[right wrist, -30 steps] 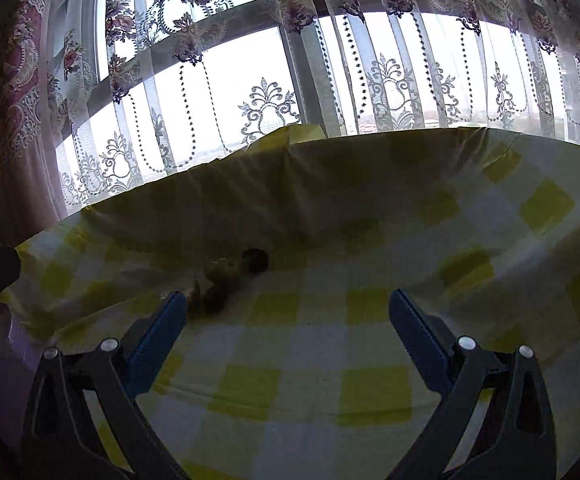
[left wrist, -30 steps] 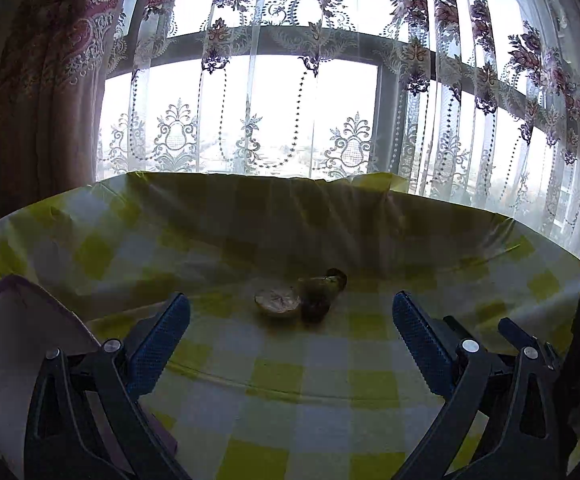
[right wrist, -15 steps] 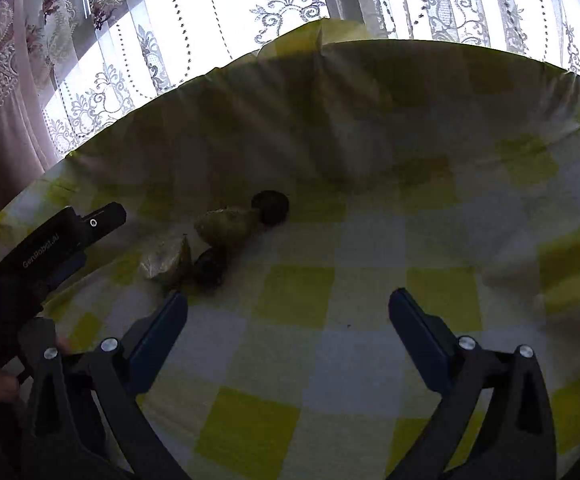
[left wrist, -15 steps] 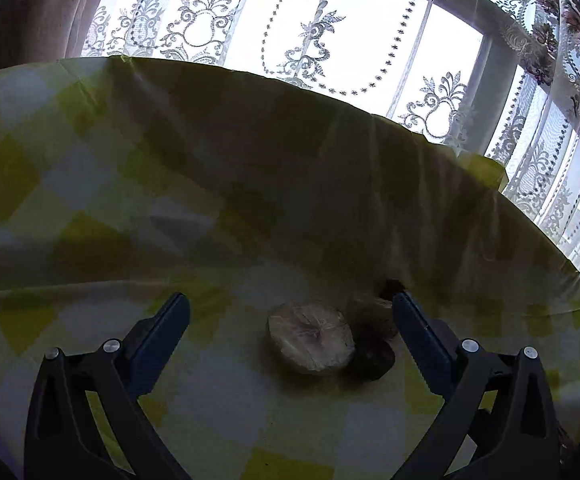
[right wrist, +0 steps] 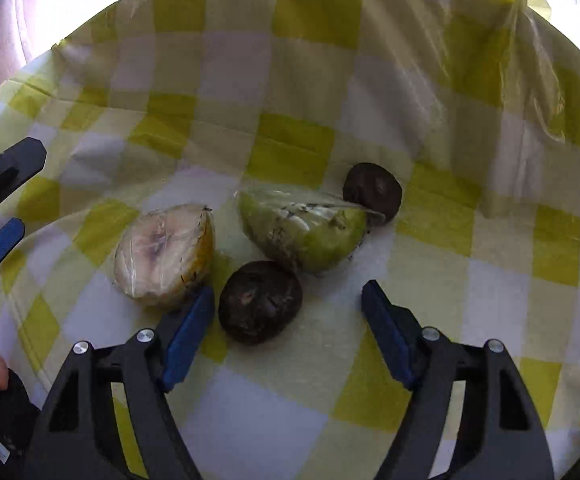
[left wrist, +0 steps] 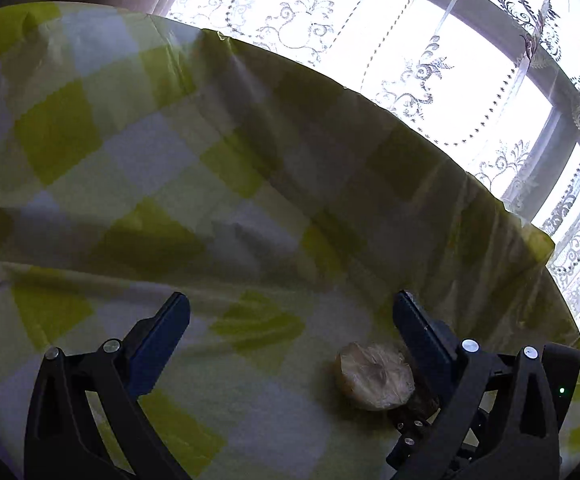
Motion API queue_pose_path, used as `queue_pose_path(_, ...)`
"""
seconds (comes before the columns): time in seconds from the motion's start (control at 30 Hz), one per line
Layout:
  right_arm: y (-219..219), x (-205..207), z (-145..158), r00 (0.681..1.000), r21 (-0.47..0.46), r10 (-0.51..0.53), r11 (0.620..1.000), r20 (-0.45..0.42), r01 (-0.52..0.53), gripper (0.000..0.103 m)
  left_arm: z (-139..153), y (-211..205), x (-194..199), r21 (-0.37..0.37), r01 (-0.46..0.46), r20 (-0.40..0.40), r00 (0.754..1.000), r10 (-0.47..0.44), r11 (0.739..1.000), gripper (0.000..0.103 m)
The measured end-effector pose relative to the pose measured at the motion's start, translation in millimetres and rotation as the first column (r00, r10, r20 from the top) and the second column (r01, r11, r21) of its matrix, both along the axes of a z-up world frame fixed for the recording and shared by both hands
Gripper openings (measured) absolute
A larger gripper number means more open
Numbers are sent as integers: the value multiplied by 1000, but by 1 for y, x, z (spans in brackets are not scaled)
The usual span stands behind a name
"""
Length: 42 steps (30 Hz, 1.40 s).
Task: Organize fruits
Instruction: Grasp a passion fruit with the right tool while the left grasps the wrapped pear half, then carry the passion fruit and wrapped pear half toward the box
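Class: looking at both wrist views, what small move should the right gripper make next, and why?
Probably ease the right gripper forward and down around the nearer dark fruit. Its jaws are closing, yet the pads press on nothing; that fruit lies just ahead of the tips, beside the wrapped green piece.

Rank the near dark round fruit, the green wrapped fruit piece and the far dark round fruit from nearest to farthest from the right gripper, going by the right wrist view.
From the right gripper, whose jaws are closing with nothing pressed between them:
1. Near dark fruit, just ahead, toward the left finger.
2. Green wrapped piece, behind it, centre.
3. Far dark fruit, farthest back, to the right.
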State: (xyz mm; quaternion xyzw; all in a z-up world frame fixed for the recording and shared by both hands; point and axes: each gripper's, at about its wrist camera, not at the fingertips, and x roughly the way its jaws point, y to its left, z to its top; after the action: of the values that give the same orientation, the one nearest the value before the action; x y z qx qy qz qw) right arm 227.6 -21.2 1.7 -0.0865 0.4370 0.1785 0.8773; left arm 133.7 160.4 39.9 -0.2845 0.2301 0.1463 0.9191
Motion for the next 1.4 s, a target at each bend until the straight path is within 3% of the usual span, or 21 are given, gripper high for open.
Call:
queue_pose_path(0.03,2,0,0,1000,-14,-1,1000,12,1,61,0,-1,0,0,5,-2,1000,-5,1000,98)
queue_pose_path(0.1,6,-3,1,1000,-11,11,1000,16,-11,54,-1,-3,4,-6,33,-10,999,-33,999,98)
queue_pose_path(0.17,2,-8,1,1000,4,3,1000,21,-3,40,-5,-8,14,-36,109,-25,994,-110,993,98)
queue_pose_path(0.27,-19,-18,4,998,83,-61,995,15,60,39,-8,-25,27,-42,245,-56,967,-247,969,98)
queue_pose_path(0.33,-45,-25,6,990,151,-140,979,10,136,39,-9,-42,34,13,314,-104,945,-311,949,98)
queue_pose_path(0.47,-94,-43,8,966,332,-258,910,-15,248,39,-12,-69,45,126,368,-213,917,-337,921,98)
queue_pose_path(0.63,-109,-40,7,954,412,-295,864,-53,290,39,-28,-70,72,51,417,-340,862,-376,908,97)
queue_pose_path(0.73,-114,-36,7,947,436,-312,844,-73,311,39,-29,-78,79,106,417,-383,855,-349,903,96)
queue_pose_path(0.8,-117,-41,8,950,438,-304,847,-70,303,39,-30,-83,85,154,409,-412,854,-317,900,89)
queue_pose_path(0.9,-115,-42,7,951,438,-299,848,-73,300,39,-29,-87,90,193,410,-419,856,-303,891,75)
queue_pose_path(0.93,-115,-41,7,951,439,-299,847,-73,300,39,-29,-90,90,206,413,-420,856,-301,887,64)
queue_pose_path(0.97,-114,-41,7,952,439,-298,847,-74,299,39,-28,-92,89,224,414,-424,857,-295,882,61)
queue_pose_path(1.13,-112,-40,4,950,441,-301,844,-81,305,39,-24,-99,84,250,420,-410,862,-297,872,60)
queue_pose_path(1.27,-113,-39,3,948,447,-307,838,-87,313,39,-22,-98,78,232,412,-400,866,-300,881,60)
queue_pose_path(1.4,-116,-38,3,944,455,-318,830,-88,322,39,-10,-96,59,248,371,-354,895,-272,895,60)
